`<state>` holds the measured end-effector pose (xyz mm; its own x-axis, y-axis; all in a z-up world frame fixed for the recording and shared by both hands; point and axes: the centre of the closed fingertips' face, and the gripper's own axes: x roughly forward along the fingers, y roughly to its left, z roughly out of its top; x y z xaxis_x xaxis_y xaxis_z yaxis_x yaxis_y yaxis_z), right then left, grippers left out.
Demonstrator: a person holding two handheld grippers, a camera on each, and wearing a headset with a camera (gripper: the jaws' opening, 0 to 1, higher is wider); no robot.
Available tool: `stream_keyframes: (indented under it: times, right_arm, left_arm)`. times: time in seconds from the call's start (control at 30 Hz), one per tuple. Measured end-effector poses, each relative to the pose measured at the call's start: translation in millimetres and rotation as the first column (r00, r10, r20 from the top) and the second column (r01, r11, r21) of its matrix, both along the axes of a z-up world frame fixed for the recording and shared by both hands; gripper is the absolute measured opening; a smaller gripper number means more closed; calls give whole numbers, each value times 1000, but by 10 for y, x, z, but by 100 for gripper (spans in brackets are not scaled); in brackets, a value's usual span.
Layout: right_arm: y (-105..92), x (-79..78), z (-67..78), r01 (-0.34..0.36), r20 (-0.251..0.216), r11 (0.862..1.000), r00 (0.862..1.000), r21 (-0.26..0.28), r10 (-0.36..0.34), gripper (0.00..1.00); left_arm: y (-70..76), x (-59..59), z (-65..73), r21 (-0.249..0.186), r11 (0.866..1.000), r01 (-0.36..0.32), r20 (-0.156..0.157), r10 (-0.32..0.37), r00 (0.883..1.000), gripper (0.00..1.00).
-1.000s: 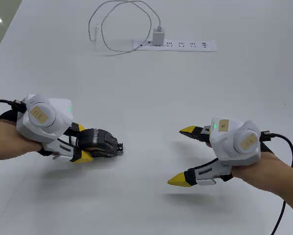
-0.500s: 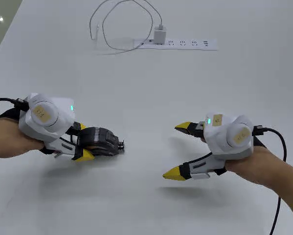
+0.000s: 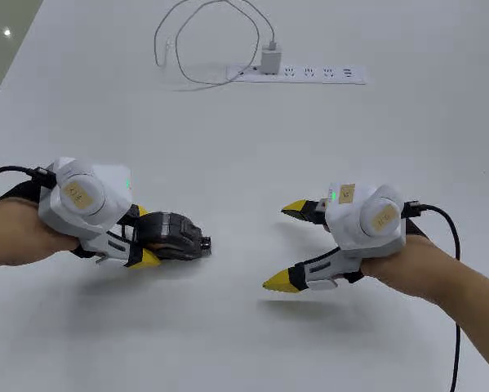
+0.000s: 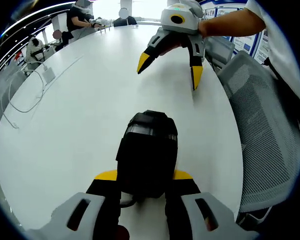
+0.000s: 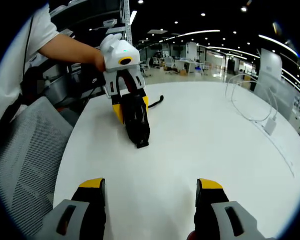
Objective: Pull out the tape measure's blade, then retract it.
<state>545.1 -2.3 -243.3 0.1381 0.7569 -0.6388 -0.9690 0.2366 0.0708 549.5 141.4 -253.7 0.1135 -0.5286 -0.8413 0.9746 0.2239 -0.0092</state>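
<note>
My left claw (image 3: 144,235), a white shell with yellow-tipped jaws, is closed on the black, rounded tape measure (image 3: 177,237). The tape measure lies on the smooth white table (image 3: 252,147), blade end toward my right claw (image 3: 283,245), whose jaws are spread wide, empty, well apart from it. A flat white power strip (image 3: 309,73) lies beyond.
</note>
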Motion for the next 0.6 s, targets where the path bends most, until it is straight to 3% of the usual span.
stream_keyframes:
  times: [0.6]
  right_arm:
    - [317, 73, -22, -57, 17, 997, 998, 53, 56, 54]
  left_arm:
    - [15, 12, -11, 40, 999, 23, 29, -24, 999, 28]
